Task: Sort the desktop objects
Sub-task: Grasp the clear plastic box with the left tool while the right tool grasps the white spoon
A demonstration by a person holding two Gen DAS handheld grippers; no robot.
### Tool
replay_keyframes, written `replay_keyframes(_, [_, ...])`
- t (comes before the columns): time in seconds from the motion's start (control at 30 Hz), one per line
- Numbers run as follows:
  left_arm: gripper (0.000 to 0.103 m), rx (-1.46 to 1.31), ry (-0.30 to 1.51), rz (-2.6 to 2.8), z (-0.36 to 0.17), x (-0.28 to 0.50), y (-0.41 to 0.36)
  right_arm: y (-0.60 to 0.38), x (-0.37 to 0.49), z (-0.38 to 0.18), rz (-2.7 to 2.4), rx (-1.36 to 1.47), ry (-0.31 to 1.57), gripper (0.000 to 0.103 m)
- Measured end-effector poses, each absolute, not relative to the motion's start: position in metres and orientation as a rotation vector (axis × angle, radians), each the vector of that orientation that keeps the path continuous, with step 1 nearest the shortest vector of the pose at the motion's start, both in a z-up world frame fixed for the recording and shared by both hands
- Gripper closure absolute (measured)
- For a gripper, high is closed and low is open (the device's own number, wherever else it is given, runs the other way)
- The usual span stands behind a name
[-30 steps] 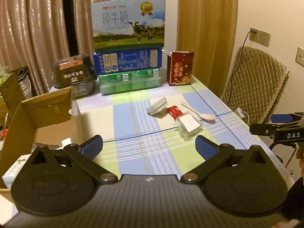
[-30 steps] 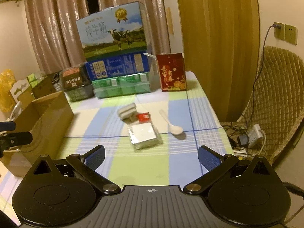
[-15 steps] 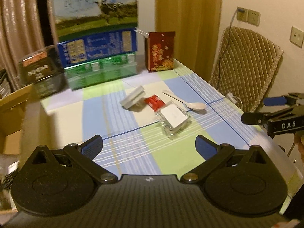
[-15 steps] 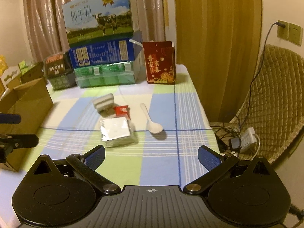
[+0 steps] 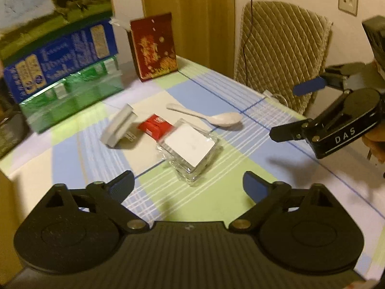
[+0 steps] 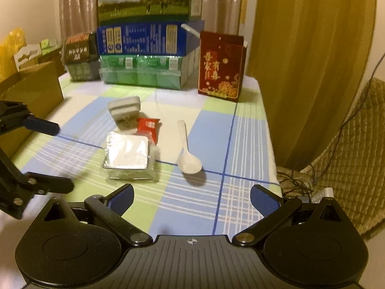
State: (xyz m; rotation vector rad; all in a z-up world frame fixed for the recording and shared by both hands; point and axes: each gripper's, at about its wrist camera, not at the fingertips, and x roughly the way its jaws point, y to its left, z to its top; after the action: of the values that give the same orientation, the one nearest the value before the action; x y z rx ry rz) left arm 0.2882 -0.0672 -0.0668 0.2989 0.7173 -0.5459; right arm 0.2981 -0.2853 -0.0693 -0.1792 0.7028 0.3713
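"DAS" is lettered on the right gripper (image 5: 284,113); it and the left gripper (image 5: 187,184) both hang spread wide, empty, over the table (image 6: 247,142). Mid-table lie one spoon (image 6: 186,149), one red sachet (image 6: 148,126), one foil pack (image 6: 127,155), one grey block (image 6: 124,107)

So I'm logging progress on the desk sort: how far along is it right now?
Nothing looks sorted yet. The spoon, red packet, foil-topped clear pack and grey block all lie loose mid-table. Nothing is in hand: the left hand-held gripper and right hand-held gripper are open and empty above the near edge. All four items remain; the cardboard box at the left may be their destination.
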Motion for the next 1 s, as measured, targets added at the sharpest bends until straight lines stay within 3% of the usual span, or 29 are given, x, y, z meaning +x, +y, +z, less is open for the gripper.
replay_keyframes(0.17, [0.013, 0.291, 0.726, -0.564, -0.086, 0.306, -0.074, -0.284, 0.318, -0.085, 0.394, -0.198, 0.714, 0.002])
replay_keyframes(0.3, [0.023, 0.306, 0.750, -0.578, -0.099, 0.319, -0.083, -0.281, 0.331, -0.095, 0.401, -0.231, 0.722, 0.007])
replay_keyframes(0.53, [0.024, 0.297, 0.738, -0.574, -0.112, 0.339, -0.089, -0.281, 0.351, -0.105, 0.396, -0.250, 0.728, 0.012])
replay_keyframes(0.63, [0.030, 0.260, 0.745, -0.583, -0.117, 0.346, -0.090, -0.280, 0.356, -0.110, 0.404, -0.253, 0.730, 0.012])
replay_keyframes(0.8, [0.061, 0.245, 0.757, -0.589, -0.122, 0.347, -0.091, -0.277, 0.362, -0.117, 0.419, -0.249, 0.728, 0.014])
replay_keyframes(1.0, [0.064, 0.232, 0.792, -0.558, -0.117, 0.333, -0.080, -0.272, 0.374, -0.123, 0.420, -0.239, 0.725, 0.033])
